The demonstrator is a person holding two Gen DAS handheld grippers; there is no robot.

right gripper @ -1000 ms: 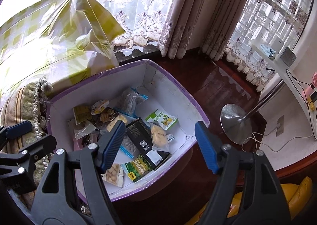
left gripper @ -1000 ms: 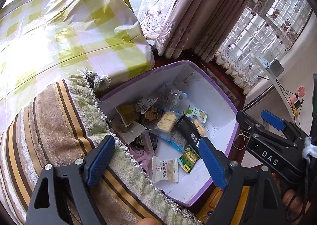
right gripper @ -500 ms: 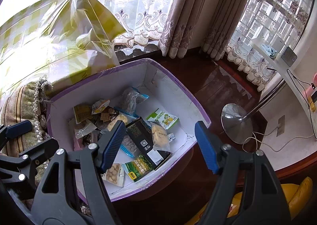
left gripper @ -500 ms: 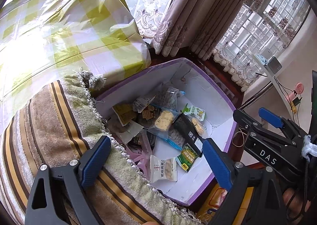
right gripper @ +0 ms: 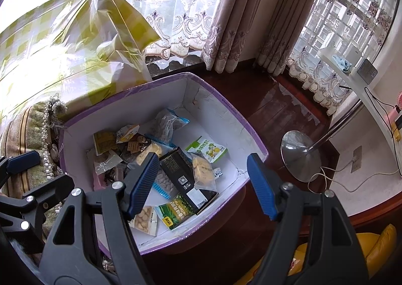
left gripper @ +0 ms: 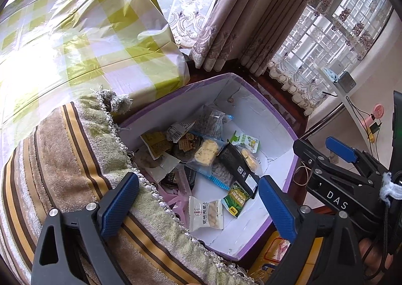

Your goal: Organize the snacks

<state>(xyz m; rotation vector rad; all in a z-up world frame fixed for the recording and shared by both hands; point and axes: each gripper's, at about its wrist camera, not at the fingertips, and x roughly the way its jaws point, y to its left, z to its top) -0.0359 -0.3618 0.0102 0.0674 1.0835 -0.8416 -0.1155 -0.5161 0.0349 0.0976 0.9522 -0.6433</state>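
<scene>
A white box with a purple rim (left gripper: pixel 253 89) (right gripper: pixel 226 104) stands on the dark wood floor and holds several snack packets. Among them are a black packet (left gripper: pixel 236 164) (right gripper: pixel 181 172), a green packet (left gripper: pixel 236 199) (right gripper: pixel 176 212), a white packet of round biscuits (left gripper: pixel 206 214) (right gripper: pixel 144 217) and a green-and-white packet (left gripper: pixel 245 140) (right gripper: pixel 207 149). My left gripper (left gripper: pixel 198 179) hovers above the box's near left side, jaws spread wide with nothing between them. My right gripper (right gripper: pixel 202 159) hangs open over the box's near right part, also empty.
A striped, fringed towel (left gripper: pixel 62 172) lies against the box's left side. Behind it sits a bundle wrapped in yellow-checked plastic (left gripper: pixel 75 33). To the right are a chrome lamp base (right gripper: pixel 300 156), cables and a white shelf (right gripper: pixel 351 76). A yellow thing (right gripper: pixel 377 247) lies at the bottom right.
The left gripper's jaws have spread wider. The right gripper and the packets in the box look the same.
</scene>
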